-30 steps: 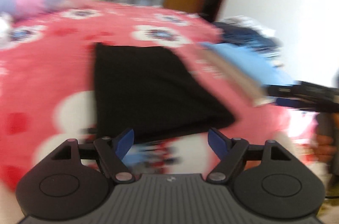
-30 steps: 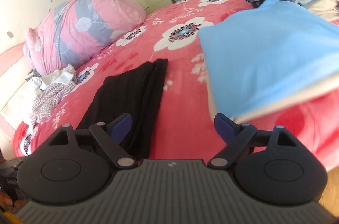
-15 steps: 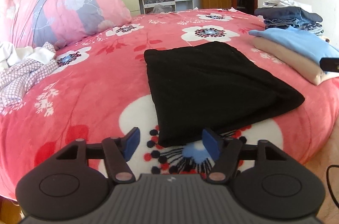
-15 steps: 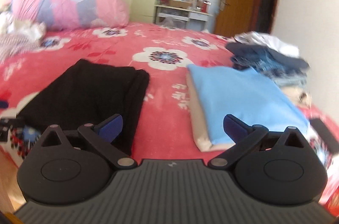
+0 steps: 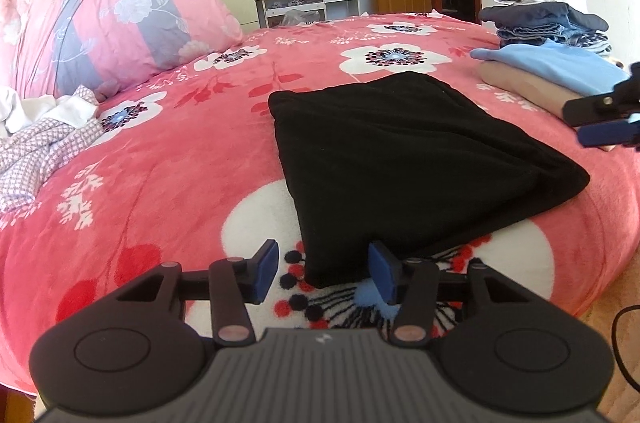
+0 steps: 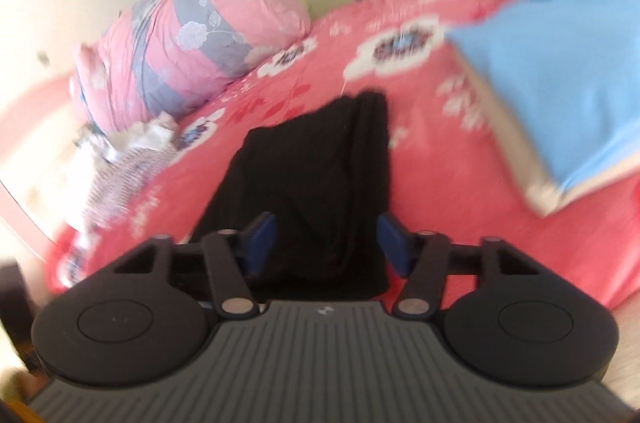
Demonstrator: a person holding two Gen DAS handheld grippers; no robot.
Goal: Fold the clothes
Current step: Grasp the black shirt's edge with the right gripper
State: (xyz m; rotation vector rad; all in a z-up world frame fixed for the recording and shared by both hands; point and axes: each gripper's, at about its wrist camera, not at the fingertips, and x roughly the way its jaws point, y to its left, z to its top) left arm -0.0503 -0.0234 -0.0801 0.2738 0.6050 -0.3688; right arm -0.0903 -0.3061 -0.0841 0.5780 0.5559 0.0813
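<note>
A folded black garment (image 5: 400, 163) lies on the pink flowered bedspread (image 5: 180, 183). My left gripper (image 5: 324, 273) hovers at the garment's near corner. Its jaws are closing, the corner sits between the blue pads, and neither pad presses on it. My right gripper (image 5: 600, 127) shows at the right edge of the left wrist view, beside the garment's right side. The right wrist view is blurred. There the black garment (image 6: 316, 175) runs away from my right gripper (image 6: 326, 241), whose jaws are closing with the near edge of the cloth between them and gaps still showing.
A folded blue garment (image 5: 560, 67) on a beige one lies to the right, with a pile of dark clothes (image 5: 548, 23) behind. Loose patterned clothes (image 5: 40, 143) and a big pink quilt roll (image 5: 112, 23) are at the left. The bed's edge (image 5: 580, 287) drops off near right.
The left view has steadied on the black garment and its jaws have narrowed. The right view has swung left from the blue pile to the black garment; its jaws widened, then narrowed.
</note>
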